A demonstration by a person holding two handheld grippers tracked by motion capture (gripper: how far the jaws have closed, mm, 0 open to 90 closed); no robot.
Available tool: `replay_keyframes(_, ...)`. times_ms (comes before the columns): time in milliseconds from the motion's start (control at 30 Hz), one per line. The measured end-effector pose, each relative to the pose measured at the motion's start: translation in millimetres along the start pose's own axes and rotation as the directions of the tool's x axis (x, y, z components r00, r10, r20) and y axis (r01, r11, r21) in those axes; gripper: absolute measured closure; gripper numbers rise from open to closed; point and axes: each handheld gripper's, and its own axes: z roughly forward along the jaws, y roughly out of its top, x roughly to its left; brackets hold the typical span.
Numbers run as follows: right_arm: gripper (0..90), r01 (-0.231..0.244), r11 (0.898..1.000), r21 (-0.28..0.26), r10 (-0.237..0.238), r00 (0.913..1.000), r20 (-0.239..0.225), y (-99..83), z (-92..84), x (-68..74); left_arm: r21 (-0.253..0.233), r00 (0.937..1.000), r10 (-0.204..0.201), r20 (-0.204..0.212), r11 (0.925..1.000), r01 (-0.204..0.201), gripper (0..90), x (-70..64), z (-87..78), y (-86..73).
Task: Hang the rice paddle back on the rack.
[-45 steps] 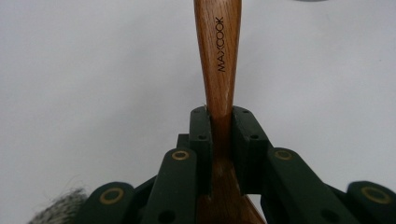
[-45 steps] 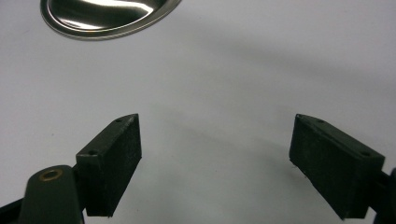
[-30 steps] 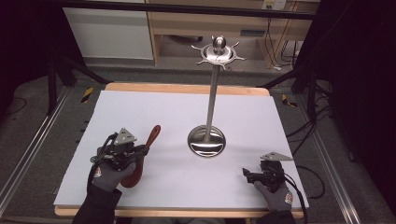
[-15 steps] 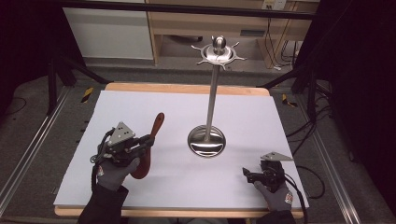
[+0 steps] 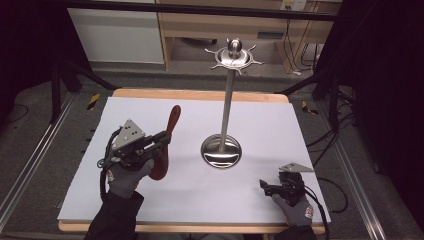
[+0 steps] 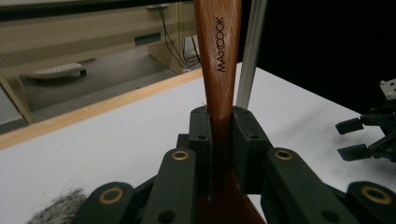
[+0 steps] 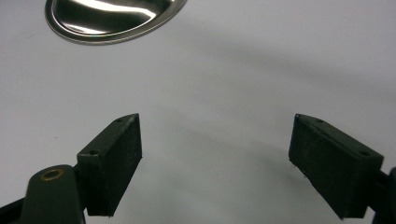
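A reddish-brown wooden spoon (image 5: 166, 141) marked MAXCOOK (image 6: 218, 70) is lifted off the table, handle pointing up and away. My left gripper (image 5: 161, 140) is shut on its neck, jaws pressed on both sides (image 6: 219, 140). A tall steel utensil stand (image 5: 227, 100) with a round dished base (image 5: 221, 151) and a hooked crown on top stands mid-table, to the right of the spoon. My right gripper (image 5: 266, 188) rests low near the front right edge, open with nothing between its jaws (image 7: 215, 158). The stand's base (image 7: 112, 18) lies ahead of it.
A white sheet (image 5: 280, 125) covers the wooden table. Shelving and cables stand beyond the far edge. Metal rails run along the floor on both sides. In the left gripper view the right gripper (image 6: 369, 135) sits far off on the sheet.
My left gripper has raised the spoon and tipped its handle more upright, moving slightly right toward the stand. The right gripper has stayed put.
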Motion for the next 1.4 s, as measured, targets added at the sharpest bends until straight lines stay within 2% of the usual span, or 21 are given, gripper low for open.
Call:
replay_keyframes(33, 17.4, 0.001, 1.000, 0.000, -0.001, 1.0000, 0.000, 0.0, 0.1, -0.1, 0.003, 0.9588, 0.283, -0.026, 0.9592, -0.283, 78.5, 16.8, -2.1, 11.1)
replay_keyframes(100, 17.4, -0.002, 1.000, 0.000, 0.002, 1.0000, -0.002, 0.0, 0.1, -0.1, -0.002, 0.9448, 0.328, 0.005, 0.9448, -0.328, 78.5, 18.1, -1.0, 18.8)
replay_keyframes(133, 17.4, -0.003, 1.000, 0.000, 0.003, 1.0000, -0.003, 0.1, 0.1, -0.1, -0.004, 0.9447, 0.328, 0.002, 0.9447, -0.328, 78.4, 16.9, -0.9, 21.3)
replay_keyframes(167, 17.5, -0.003, 1.000, -0.002, 0.003, 1.0000, -0.004, 0.1, -0.1, -0.1, -0.008, 0.9486, 0.316, -0.004, 0.9486, -0.316, 78.4, 15.0, -0.7, 23.2)
replay_keyframes(267, 17.4, -0.006, 1.000, -0.004, 0.006, 1.0000, -0.004, 0.2, -0.5, -0.3, -0.012, 0.9484, 0.317, -0.002, 0.9484, -0.317, 78.5, 12.7, -0.2, 30.1)
replay_keyframes(300, 17.4, -0.006, 1.000, -0.005, 0.006, 1.0000, -0.004, 0.2, -0.4, -0.3, -0.020, 0.9996, 0.025, 0.014, 0.9995, -0.025, 78.4, -6.9, 0.4, 22.0)
replay_keyframes(567, 17.4, -0.010, 1.000, -0.008, 0.009, 0.9999, -0.008, 0.5, -0.8, -0.5, -0.056, 0.9991, 0.034, 0.024, 0.9979, -0.033, 78.5, -8.9, -1.3, 38.6)
replay_keyframes(900, 17.4, -0.007, 1.000, -0.009, 0.007, 1.0000, -0.005, 0.7, -0.4, -1.1, -0.105, 0.9987, 0.029, 0.041, 0.9942, -0.024, 78.4, -11.9, 0.7, 57.1)
replay_keyframes(1033, 17.4, -0.007, 1.000, -0.008, 0.007, 1.0000, -0.006, 0.8, 0.1, -1.0, -0.120, 0.9985, 0.038, 0.040, 0.9923, -0.033, 78.4, -14.5, 3.1, 61.8)
replay_keyframes(1400, 17.4, -0.005, 1.000, -0.008, 0.005, 0.9999, -0.009, 1.2, 0.3, -1.0, -0.163, 0.9972, 0.036, 0.066, 0.9863, -0.024, 78.4, -18.6, 9.2, 75.0)
